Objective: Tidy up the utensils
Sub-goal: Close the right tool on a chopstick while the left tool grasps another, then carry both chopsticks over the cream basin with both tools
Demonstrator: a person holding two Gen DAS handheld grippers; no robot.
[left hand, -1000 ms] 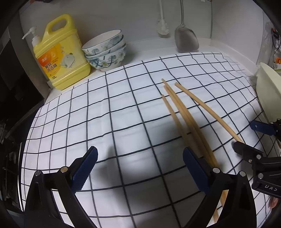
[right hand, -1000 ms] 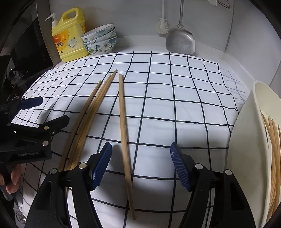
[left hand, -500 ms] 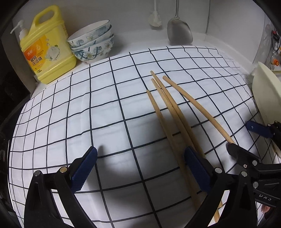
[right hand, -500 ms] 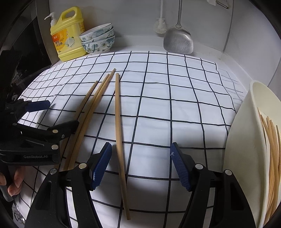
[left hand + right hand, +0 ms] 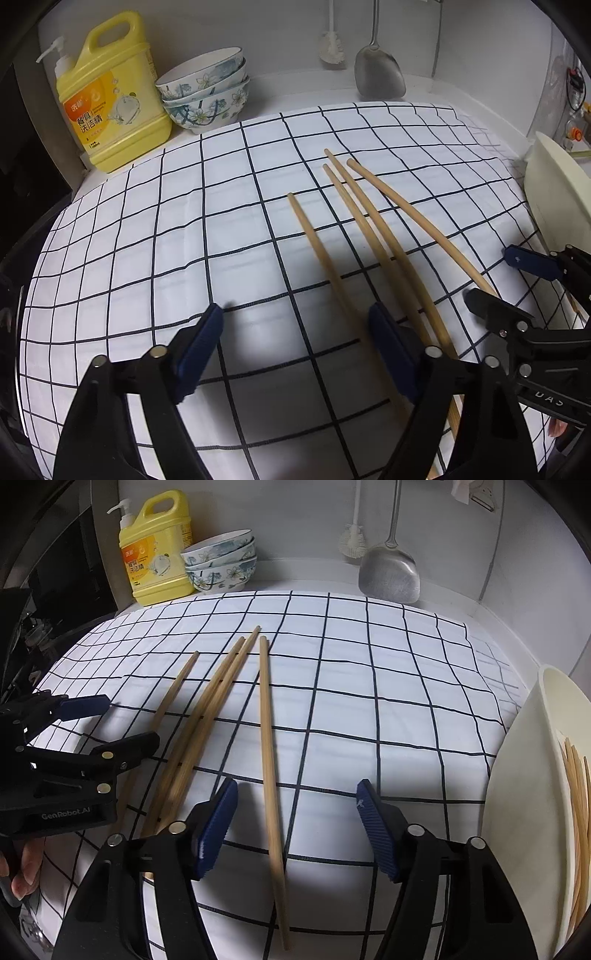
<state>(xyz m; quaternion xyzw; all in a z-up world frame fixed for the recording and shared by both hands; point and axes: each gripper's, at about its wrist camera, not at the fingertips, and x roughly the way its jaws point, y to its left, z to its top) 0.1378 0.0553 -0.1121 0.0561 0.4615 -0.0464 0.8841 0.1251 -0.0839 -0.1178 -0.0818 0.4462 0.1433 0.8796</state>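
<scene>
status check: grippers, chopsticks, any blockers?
Left gripper open, right gripper open, both empty. Four chopsticks loose on checked cloth; more in cream container. Nothing blocking.

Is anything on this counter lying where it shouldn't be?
Yes: four chopsticks lie loose and fanned out on the checked cloth, while the rest sit gathered in the cream bin at the right.

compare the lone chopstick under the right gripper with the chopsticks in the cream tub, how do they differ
The lone chopstick lies flat on the checked cloth; the tub chopsticks lean inside the cream tub. The lone one sits apart and shows whole; the tub ones are bunched and partly hidden by the tub wall. The lone one lies between the open fingers of the right gripper. All look like plain light wood.
</scene>
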